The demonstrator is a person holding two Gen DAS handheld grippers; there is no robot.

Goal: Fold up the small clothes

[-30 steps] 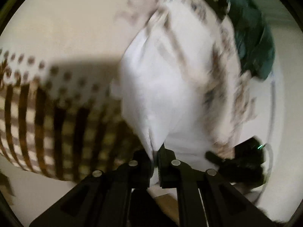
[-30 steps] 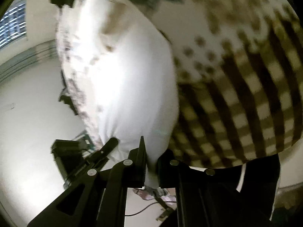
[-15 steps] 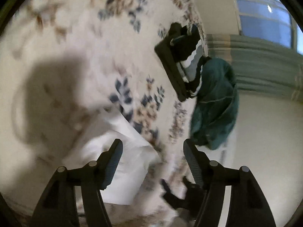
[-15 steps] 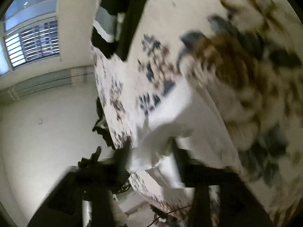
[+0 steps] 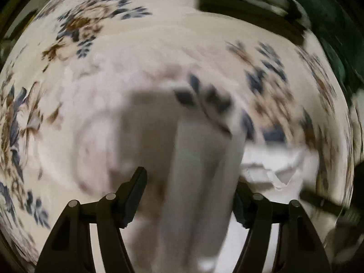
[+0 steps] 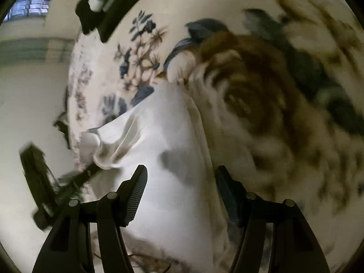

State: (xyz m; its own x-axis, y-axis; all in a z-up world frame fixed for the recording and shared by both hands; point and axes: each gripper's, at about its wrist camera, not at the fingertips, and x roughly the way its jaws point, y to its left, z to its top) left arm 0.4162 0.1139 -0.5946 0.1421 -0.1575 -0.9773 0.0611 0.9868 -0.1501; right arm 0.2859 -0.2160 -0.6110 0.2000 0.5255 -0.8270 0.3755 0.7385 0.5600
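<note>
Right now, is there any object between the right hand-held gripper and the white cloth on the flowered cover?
No, nothing visible. The white cloth lies directly under the open right hand-held gripper, on the flowered cover. The dark clothes lie far off.

Motion blur smears the floral bedspread (image 5: 95,72), and the white garment (image 5: 195,182) runs off the bottom edge.

The garment (image 6: 163,159) is plain white, without print. The cloth cover (image 6: 284,11) beneath it is cream, patterned with large brown flowers and dark blue leaves. Both the left gripper (image 5: 190,195) and the right gripper (image 6: 180,193) are black, with small silver pins at the joints. A dark green fabric (image 5: 336,36) lies at the cover's edge. The wall (image 6: 27,91) is off-white.
</note>
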